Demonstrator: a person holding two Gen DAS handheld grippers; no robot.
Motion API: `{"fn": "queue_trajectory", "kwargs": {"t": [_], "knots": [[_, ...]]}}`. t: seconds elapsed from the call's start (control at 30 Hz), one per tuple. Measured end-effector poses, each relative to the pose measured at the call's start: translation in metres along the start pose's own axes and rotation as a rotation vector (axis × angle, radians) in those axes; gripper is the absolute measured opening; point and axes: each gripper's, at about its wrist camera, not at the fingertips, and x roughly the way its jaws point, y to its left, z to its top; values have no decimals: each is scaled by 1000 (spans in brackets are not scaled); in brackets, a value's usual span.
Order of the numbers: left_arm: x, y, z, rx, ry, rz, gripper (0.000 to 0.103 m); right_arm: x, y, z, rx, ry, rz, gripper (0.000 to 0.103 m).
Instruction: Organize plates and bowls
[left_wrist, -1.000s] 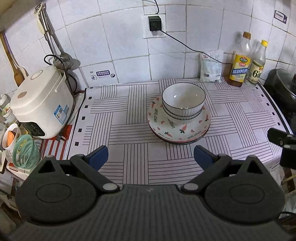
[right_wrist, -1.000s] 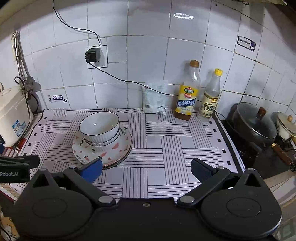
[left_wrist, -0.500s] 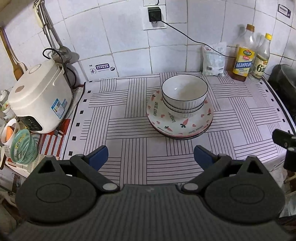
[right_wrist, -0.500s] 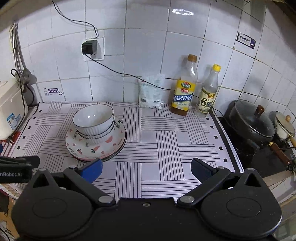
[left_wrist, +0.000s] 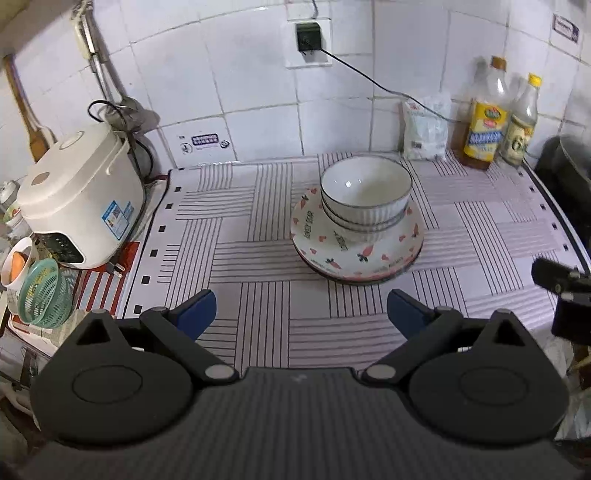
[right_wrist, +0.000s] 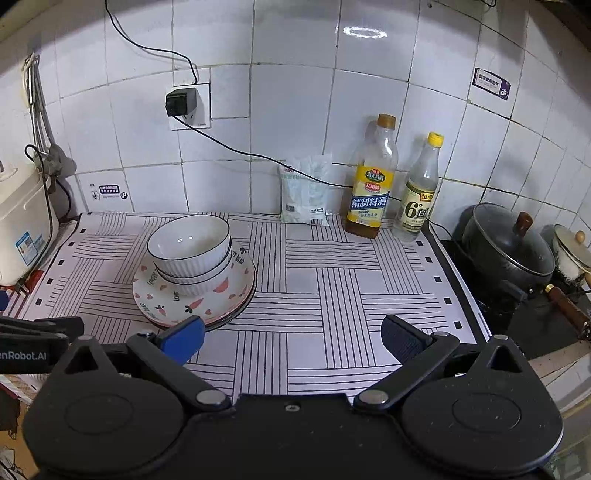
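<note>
Hovering above the near edge of the counter (left_wrist: 258, 206), the left tool (left_wrist: 301, 312) and right tool (right_wrist: 291, 338) are held level, jaws spread wide and empty. Two nested bowls (left_wrist: 365, 195) are seen stacked on patterned plates (left_wrist: 354, 258) mid-counter, well apart from the rice cooker (left_wrist: 79, 201) and the bottles (right_wrist: 371, 181).

The left gripper (left_wrist: 301, 314) has a matte black body with a ribbed top, two round housings with oval insets, silver pivot pins and dark blue fingertip pads (left_wrist: 195, 312). The right gripper (right_wrist: 291, 336) is smooth black, its pads (right_wrist: 183, 338) brighter blue, with a small centre screw; white "enRobot.AI" lettering marks the left unit's side
</note>
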Motion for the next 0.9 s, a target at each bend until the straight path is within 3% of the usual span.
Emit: {"fn": "queue_trajectory", "kwargs": {"t": [0.17,0.9], "knots": [[0,0,1,3,-23,5,100,2,-1,-1,8,-2,-11,103],[13,-3,3,-23,7,-4,100,15,-6,-4,35,31,-10,103]]}}
